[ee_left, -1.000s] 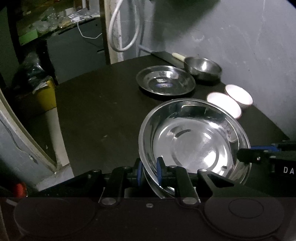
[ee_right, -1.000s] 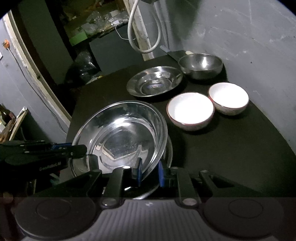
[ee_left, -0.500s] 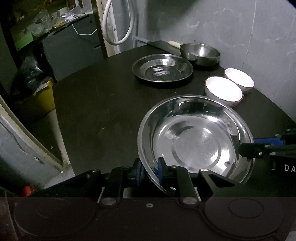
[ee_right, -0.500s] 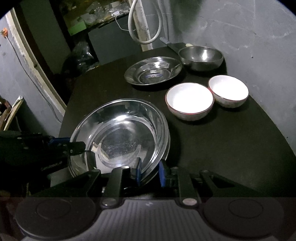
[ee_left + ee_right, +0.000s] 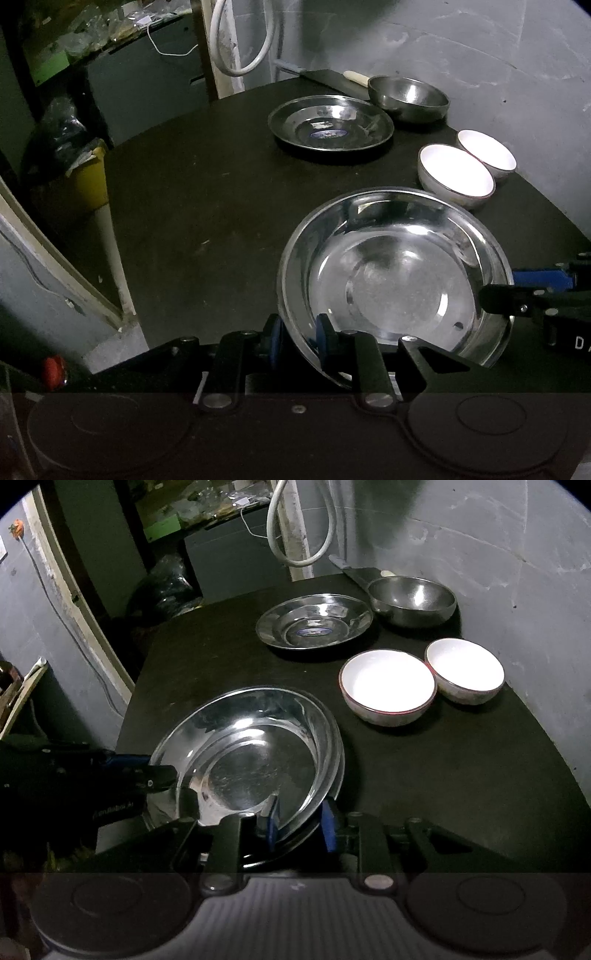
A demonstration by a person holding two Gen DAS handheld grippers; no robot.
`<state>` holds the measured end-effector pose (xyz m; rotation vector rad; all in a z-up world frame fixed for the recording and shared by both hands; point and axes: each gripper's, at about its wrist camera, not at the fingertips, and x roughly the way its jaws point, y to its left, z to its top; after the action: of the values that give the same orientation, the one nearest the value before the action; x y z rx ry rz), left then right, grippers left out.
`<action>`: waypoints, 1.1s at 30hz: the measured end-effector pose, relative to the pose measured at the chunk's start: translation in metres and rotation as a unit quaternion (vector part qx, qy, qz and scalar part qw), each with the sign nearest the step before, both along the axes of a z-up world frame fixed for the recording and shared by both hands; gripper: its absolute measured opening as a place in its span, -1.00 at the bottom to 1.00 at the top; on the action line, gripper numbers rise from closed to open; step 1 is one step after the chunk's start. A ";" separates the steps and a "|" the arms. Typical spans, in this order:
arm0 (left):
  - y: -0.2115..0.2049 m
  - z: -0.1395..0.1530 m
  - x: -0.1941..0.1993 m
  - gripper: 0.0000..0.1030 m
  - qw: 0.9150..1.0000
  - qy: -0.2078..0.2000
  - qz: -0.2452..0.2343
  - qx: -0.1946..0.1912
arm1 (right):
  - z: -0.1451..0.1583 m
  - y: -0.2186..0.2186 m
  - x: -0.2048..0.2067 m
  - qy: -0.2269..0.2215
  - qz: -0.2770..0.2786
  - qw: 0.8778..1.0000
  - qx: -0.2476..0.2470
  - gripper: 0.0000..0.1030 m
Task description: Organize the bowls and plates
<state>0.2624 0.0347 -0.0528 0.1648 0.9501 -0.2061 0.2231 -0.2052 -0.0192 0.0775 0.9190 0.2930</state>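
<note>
Steel plate on black table; rim between left tongs, narrowly parted, and right tongs, opening.

two bowls beside plate — pan behind

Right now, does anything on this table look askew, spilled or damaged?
Nothing spilled or broken. The large steel plate sits off-centre on another plate under it, whose rim peeks out on one side. Both grippers, left and right, are opening with its rim between their fingers.
</note>
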 end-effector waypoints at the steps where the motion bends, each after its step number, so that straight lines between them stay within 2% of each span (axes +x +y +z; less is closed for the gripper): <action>1: 0.001 0.000 0.000 -0.57 1.000 -0.001 0.001 -0.002 | 0.000 0.000 0.000 0.000 0.000 1.000 0.000 -0.41; 5: 0.005 0.002 0.003 -0.46 1.000 -0.001 0.006 -0.006 | -0.003 -0.002 0.002 0.007 -0.003 1.000 -0.001 -0.36; 8: 0.010 0.004 0.006 -0.22 1.000 -0.004 0.016 -0.007 | -0.004 -0.003 0.003 0.006 -0.001 1.000 -0.002 -0.30; 10: 0.014 0.006 0.009 0.22 0.999 -0.011 0.029 -0.015 | -0.004 -0.004 0.004 0.005 -0.001 1.000 -0.003 -0.18; 11: 0.017 0.008 0.010 0.33 0.999 -0.018 0.036 -0.021 | -0.004 -0.005 0.005 0.004 -0.002 1.000 -0.001 -0.07; 12: 0.020 0.010 0.012 0.53 0.998 -0.029 0.043 -0.028 | -0.003 -0.007 0.006 0.001 -0.004 1.000 0.002 0.00; 13: 0.022 0.013 0.014 0.73 0.998 -0.041 0.046 -0.035 | -0.002 -0.008 0.008 -0.003 -0.005 1.000 0.007 0.19; 14: 0.024 0.015 0.016 0.83 0.996 -0.054 0.049 -0.042 | 0.000 -0.010 0.010 -0.009 -0.006 1.000 0.015 0.38; 15: 0.025 0.018 0.019 0.99 0.995 -0.065 0.051 -0.049 | 0.003 -0.012 0.012 -0.016 -0.006 1.000 0.023 0.46; 17: 0.026 0.022 0.025 0.98 0.993 -0.088 0.049 -0.062 | 0.008 -0.014 0.016 -0.028 -0.005 0.999 0.037 0.69; 23: 0.022 0.025 0.054 0.98 0.989 -0.129 0.040 -0.059 | 0.018 -0.021 0.040 -0.056 0.000 0.997 0.052 0.87; 29: 0.022 0.022 0.110 0.99 0.986 -0.137 0.060 -0.080 | 0.025 -0.025 0.087 -0.093 -0.007 0.995 0.040 0.91; 33: 0.021 0.016 0.154 0.99 0.984 -0.129 0.085 -0.092 | 0.023 -0.022 0.128 -0.096 -0.011 0.995 0.031 0.91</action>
<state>0.4167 0.0553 -0.0367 -0.0591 0.6790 -0.1109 0.3507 -0.2276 0.0041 0.1139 0.7180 0.3024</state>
